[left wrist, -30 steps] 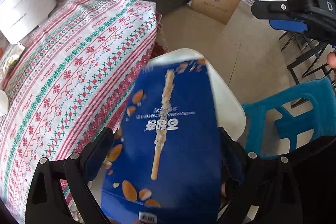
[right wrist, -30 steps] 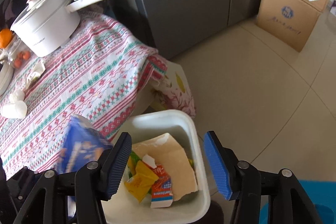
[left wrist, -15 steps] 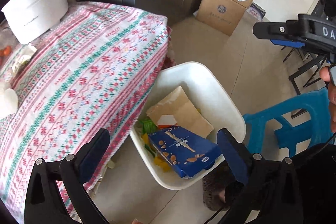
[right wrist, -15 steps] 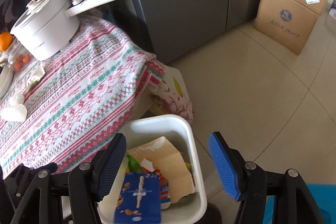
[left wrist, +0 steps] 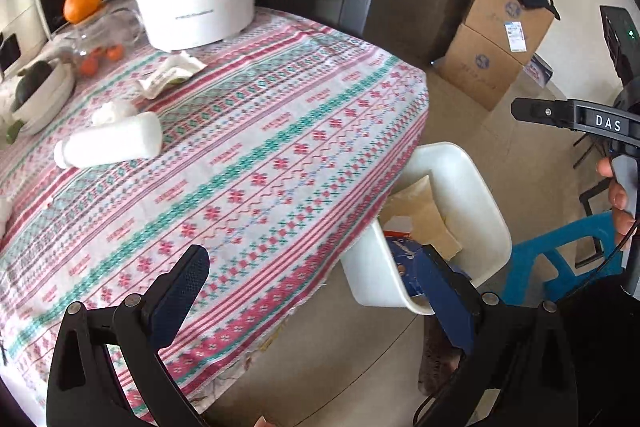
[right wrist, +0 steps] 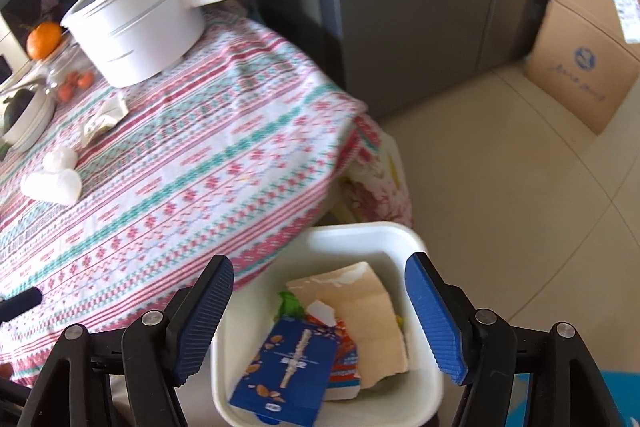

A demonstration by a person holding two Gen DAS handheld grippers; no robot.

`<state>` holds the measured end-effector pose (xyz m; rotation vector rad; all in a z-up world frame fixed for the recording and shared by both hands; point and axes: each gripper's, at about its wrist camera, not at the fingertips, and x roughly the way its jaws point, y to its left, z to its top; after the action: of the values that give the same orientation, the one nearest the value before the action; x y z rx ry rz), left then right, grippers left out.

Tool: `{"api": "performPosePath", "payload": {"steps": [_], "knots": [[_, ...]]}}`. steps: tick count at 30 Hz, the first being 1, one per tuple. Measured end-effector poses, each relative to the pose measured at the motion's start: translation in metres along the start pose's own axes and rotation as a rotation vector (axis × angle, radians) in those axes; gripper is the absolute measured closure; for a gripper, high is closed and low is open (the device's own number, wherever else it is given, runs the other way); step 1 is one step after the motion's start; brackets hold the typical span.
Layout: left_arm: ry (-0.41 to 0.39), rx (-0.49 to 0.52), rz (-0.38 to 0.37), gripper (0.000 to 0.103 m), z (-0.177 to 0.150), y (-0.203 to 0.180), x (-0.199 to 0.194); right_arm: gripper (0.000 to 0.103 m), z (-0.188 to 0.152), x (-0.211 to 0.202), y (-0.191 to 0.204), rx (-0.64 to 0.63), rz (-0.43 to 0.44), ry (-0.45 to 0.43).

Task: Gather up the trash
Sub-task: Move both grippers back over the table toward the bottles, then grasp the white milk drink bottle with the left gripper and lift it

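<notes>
A white trash bin stands on the floor by the table corner; it also shows in the left wrist view. A blue snack box lies in it on brown paper and other wrappers. My left gripper is open and empty, above the table edge. My right gripper is open and empty, above the bin. On the tablecloth lie a white bottle, a crumpled white wad and a torn wrapper.
A white pot with a long handle stands at the table's far side, next to a glass jar with an orange and a bowl. Cardboard boxes sit by the wall. A blue stool stands beside the bin.
My left gripper let go of the blue box, which dropped into the bin. It then swung left over the tablecloth. My right gripper rose slightly and stayed open.
</notes>
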<state>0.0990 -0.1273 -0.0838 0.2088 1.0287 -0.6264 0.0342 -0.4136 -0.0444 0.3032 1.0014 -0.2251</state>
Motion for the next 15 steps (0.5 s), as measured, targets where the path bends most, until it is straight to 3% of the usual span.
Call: {"api": "performPosePath", "payload": {"steps": [7, 12, 15], "knots": [[-0.020, -0.035, 0.147, 0.000, -0.016, 0.074, -0.028, 0.024, 0.002, 0.012, 0.049, -0.083, 0.029, 0.013], [-0.052, -0.055, 0.299, 0.000, -0.023, 0.145, -0.048, 0.023, 0.003, 0.032, 0.094, -0.193, 0.041, 0.052], [-0.028, -0.060, 0.361, 0.000, -0.028, 0.194, -0.054, 0.023, 0.005, 0.046, 0.127, -0.280, 0.057, 0.075]]}}
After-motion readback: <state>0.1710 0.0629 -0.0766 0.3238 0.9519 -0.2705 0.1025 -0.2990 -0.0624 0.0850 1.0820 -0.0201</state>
